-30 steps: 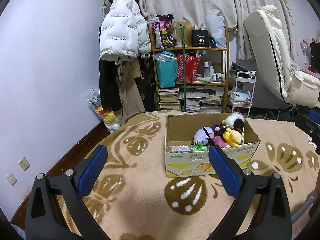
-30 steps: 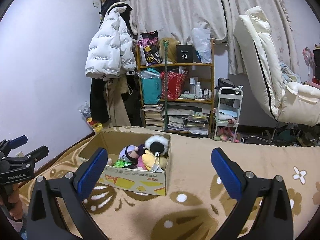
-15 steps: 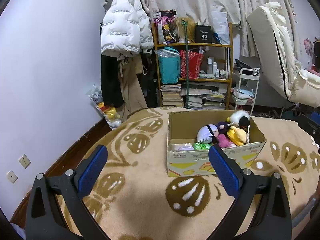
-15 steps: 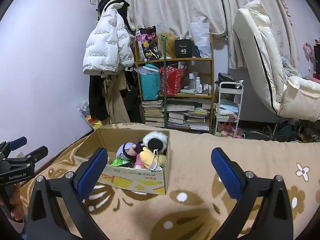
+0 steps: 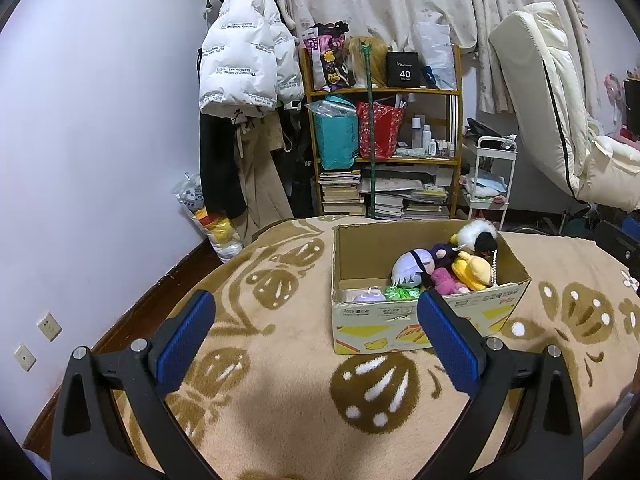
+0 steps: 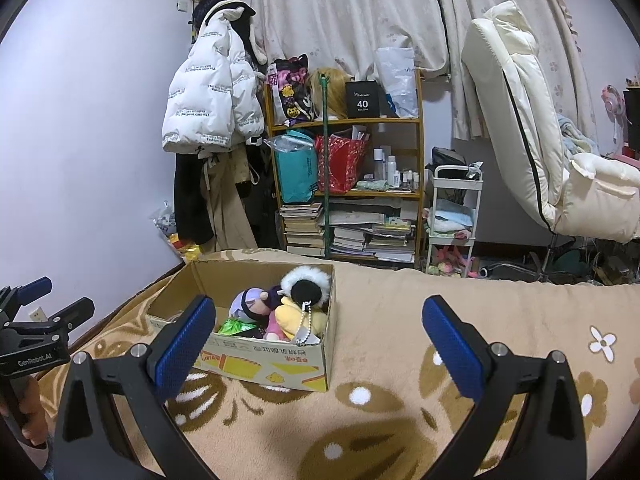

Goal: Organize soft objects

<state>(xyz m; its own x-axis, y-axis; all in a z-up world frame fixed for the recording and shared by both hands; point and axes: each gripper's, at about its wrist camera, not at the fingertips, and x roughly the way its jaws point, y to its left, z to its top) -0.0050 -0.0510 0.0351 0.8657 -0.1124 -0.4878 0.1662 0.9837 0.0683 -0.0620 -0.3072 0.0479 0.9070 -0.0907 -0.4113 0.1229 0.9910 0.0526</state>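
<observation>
Presently, left wrist view: left gripper (image 5: 312,322) empty, blue pads spread wide, held level above patterned blanket (image 5: 280,360); cardboard box (image 5: 424,320) just ahead, plush toys (image 5: 436,268) piled at its right end; judged light, squashy, non-slip; pinch at body or head.
Right wrist view: right gripper (image 6: 316,330) likewise parted, empty; box ahead-left; beaded chain (image 6: 306,320) draped over rim, likely snag.

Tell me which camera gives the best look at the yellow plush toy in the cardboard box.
The right wrist view: the yellow plush toy lies at the box's near corner, its bead chain showing. The left wrist view shows the toy farther off, partly behind the box wall.
</observation>
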